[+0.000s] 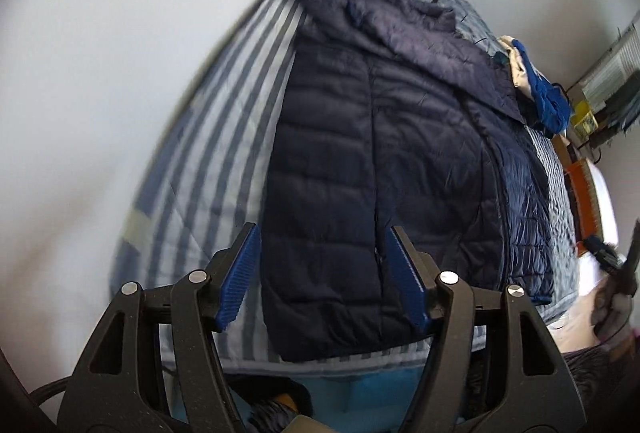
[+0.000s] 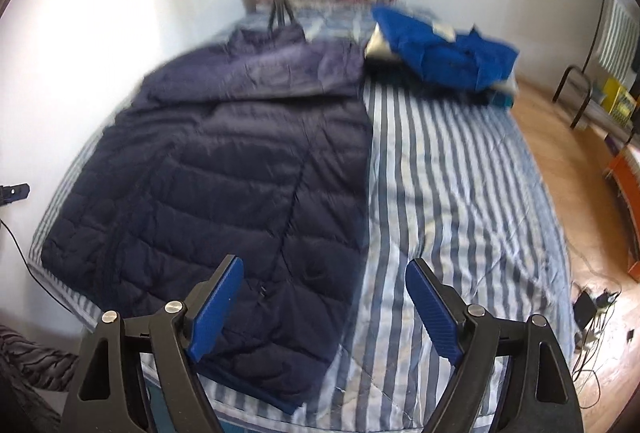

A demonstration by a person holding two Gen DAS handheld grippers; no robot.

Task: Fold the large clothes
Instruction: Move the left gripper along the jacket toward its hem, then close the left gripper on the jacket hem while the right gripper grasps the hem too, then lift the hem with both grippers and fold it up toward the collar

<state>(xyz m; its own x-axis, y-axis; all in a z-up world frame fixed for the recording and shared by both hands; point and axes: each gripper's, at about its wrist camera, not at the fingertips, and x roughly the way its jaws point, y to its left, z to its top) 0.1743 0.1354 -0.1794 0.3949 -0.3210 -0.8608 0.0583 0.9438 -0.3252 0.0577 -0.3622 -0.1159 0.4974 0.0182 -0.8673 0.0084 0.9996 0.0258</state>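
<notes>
Dark navy quilted puffer jacket [image 2: 224, 173] spread flat along the wall side of the blue-and-white striped bedspread [image 2: 448, 193], no readable brand or label. Left gripper [image 1: 322, 265] and right gripper [image 2: 324, 297] both spread wide, holding nothing, poised above the hem. Bright blue crumpled garment [image 2: 444, 53] heaped near the bed's far end.

The jacket [image 2: 208, 169] lies on the bed's [image 2: 440, 193] left half, with a clothes pile [image 2: 444, 53] behind to its right.
</notes>
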